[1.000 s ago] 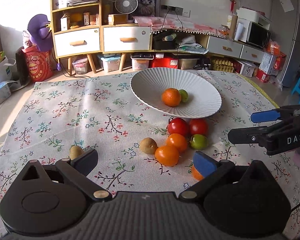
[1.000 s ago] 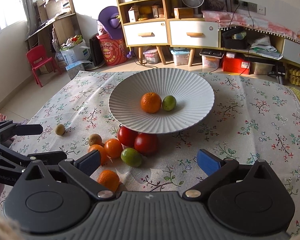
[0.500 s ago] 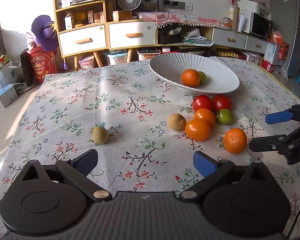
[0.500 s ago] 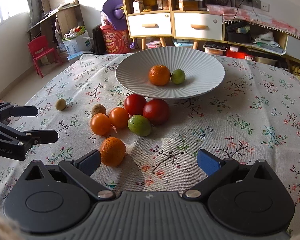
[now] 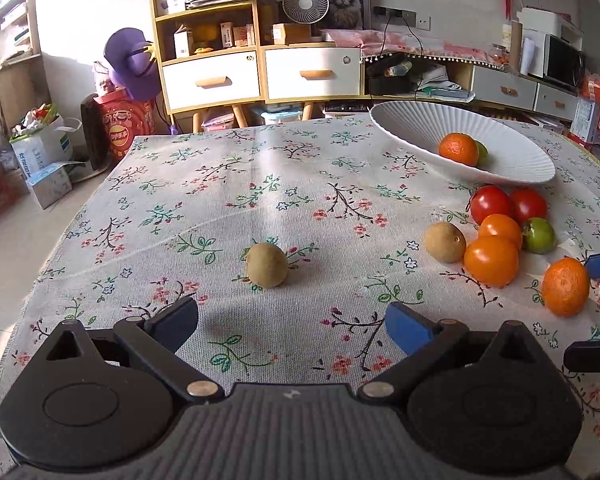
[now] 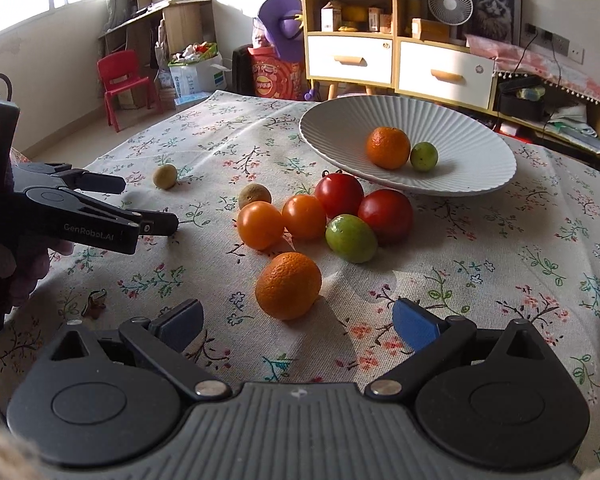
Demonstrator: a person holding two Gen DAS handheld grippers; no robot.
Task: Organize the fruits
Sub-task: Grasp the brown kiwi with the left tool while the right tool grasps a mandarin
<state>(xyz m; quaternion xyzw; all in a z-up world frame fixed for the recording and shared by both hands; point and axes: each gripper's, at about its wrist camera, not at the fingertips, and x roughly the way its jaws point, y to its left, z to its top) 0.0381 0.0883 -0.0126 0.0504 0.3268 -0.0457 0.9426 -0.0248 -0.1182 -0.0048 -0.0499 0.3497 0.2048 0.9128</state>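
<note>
Both grippers are wide open and empty here. The left gripper (image 5: 292,320) sits low over the floral tablecloth (image 5: 260,184) with a lone brown kiwi-looking fruit (image 5: 267,265) just ahead of its fingers, not touching either blue pad. In the right wrist view that same fruit is tiny and far off, so I can't really tell what it is from there.

The right gripper (image 6: 298,318) has a mandarin (image 6: 288,285) sitting right in front of the gap between its fingers, resting on the cloth and not gripped. From the left camera the right gripper is mostly cut off at the frame edge, only a blue pad tip and a black finger end poke in beside that mandarin.

Rest of the loose fruit is clumped near the white ribbed plate (image 6: 460,136): two red tomatoes (image 6: 339,196), two orange tomatoes (image 6: 260,225), a green one (image 6: 351,238) and a second brown fruit (image 6: 254,196) half hidden behind the orange ones. The back red tomato is tucked partly under the plate rim.

On the plate there's an orange (image 6: 388,148) and a small green fruit (image 6: 423,156); in the left view the green one is almost fully blocked by the orange
</note>
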